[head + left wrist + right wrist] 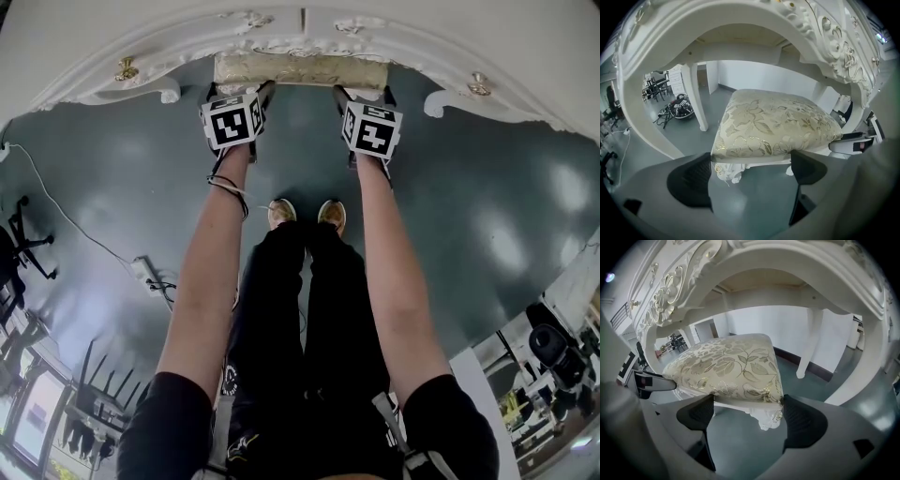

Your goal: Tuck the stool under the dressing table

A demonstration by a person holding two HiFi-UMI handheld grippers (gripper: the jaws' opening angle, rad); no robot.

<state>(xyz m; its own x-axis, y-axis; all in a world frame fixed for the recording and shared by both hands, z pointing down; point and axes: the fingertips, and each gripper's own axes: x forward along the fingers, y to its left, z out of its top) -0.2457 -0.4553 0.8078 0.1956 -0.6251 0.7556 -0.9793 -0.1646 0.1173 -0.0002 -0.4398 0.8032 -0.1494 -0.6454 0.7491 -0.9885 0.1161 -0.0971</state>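
Note:
The stool [300, 70], with a cream-and-gold floral cushion, sits mostly beneath the ornate white dressing table [141, 47], only its near edge showing. My left gripper [239, 92] is at the left part of that edge, my right gripper [364, 94] at the right part. In the left gripper view the cushion [773, 122] fills the middle and the left gripper [750, 171] is open, its dark pads against the cushion's front edge near the left corner. In the right gripper view the right gripper [750, 416] is open, pads against the cushion [726, 364] front edge by its right corner.
The person's legs and shoes [307, 214] stand just behind the grippers on the grey floor. White table legs [696, 98] [806, 352] flank the stool. A power strip with cable [145, 272] lies left; office chairs [23, 244] and equipment [553, 347] stand at the sides.

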